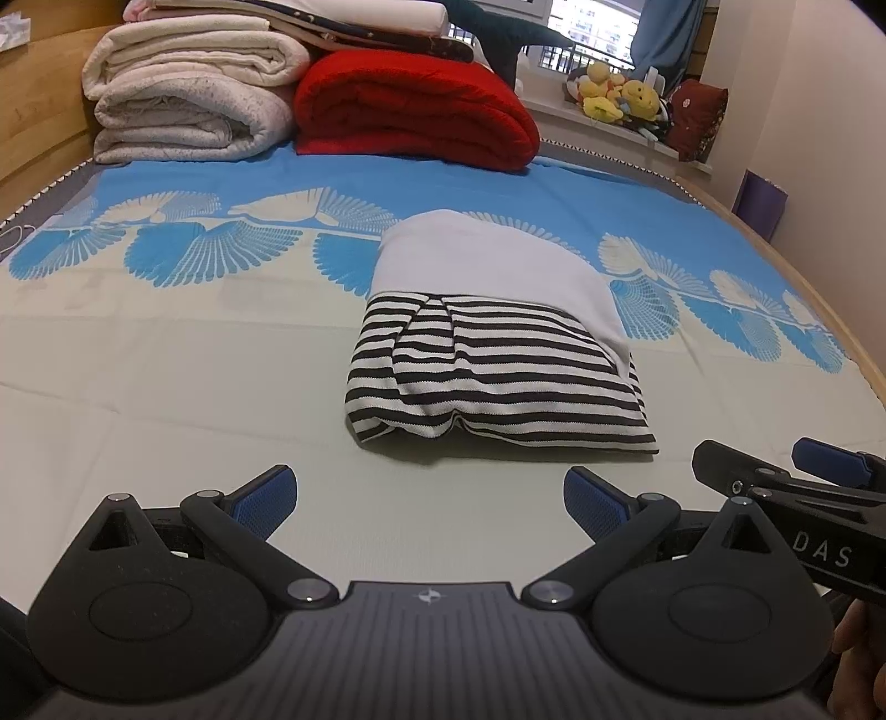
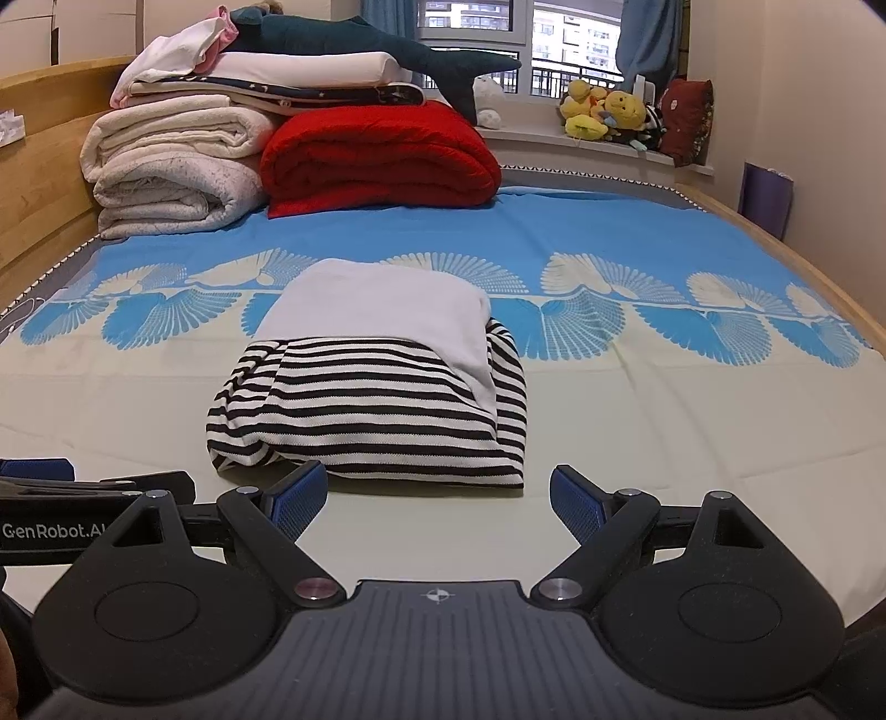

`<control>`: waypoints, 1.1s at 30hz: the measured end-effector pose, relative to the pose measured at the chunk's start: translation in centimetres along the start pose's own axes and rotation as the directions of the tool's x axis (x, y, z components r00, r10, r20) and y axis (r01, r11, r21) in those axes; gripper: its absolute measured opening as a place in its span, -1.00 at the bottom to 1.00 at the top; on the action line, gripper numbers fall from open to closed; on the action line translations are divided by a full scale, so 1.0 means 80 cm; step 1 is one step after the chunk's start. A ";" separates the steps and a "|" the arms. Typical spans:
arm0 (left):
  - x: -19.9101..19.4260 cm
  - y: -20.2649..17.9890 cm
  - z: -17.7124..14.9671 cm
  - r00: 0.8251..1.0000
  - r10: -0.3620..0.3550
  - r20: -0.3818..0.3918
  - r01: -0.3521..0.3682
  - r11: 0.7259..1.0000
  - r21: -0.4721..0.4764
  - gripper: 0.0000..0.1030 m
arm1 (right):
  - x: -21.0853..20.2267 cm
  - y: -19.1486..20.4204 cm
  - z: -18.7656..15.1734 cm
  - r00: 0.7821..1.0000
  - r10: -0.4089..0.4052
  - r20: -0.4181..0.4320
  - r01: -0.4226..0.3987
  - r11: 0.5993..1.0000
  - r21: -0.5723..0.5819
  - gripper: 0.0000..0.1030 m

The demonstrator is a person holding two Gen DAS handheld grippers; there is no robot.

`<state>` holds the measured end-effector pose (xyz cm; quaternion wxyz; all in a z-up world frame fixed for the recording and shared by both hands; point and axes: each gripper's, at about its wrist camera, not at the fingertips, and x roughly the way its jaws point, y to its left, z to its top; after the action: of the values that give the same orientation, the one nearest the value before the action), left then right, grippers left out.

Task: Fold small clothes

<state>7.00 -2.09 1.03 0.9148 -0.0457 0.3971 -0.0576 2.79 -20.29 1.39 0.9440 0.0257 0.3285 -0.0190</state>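
Lettering shows on both tools: "GenRobot.AI" in white, its last letter partly cut off, on the side of the left tool [image 2: 33, 476] as the right camera sees it, and "DAS" on the side of the right tool [image 1: 792, 471] at the edge of the left camera's view. Each tool's grey body also bears a small round cross mark.

Left tool [image 1: 430, 501] is spread wide with nothing between its blue pads [image 1: 266, 501]. Right tool [image 2: 437, 498] is likewise spread wide and holds nothing. Both hover low over the bed [image 1: 166, 421], side by side, just short of the garment.

Garment [image 1: 487, 354] lies folded on the sheet ahead of both tools, in the middle of the bed: black-and-white stripes on the near part, plain white on the far part.

Behind it, at the head of the bed, are rolled cream quilts [image 2: 166, 166], a folded red blanket [image 2: 382, 158] beside them, and a dark plush shark [image 2: 387, 50] on top. Yellow plush toys [image 2: 603, 113] sit on the windowsill. Nothing lies between the tools and the garment.
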 end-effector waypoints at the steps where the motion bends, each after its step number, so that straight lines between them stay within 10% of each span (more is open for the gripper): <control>1: 0.000 0.000 0.000 1.000 -0.001 0.000 0.001 1.000 0.000 0.99 | 0.000 0.000 0.000 1.000 0.000 0.001 0.000 1.000 -0.001 0.71; 33: 0.005 0.001 -0.001 1.000 -0.001 -0.003 0.001 1.000 0.007 0.99 | -0.001 0.000 0.001 1.000 -0.003 0.005 0.003 1.000 0.000 0.71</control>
<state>7.19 -2.08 0.67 0.9144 -0.0425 0.3981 -0.0594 2.81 -20.26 1.50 0.9448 0.0252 0.3259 -0.0207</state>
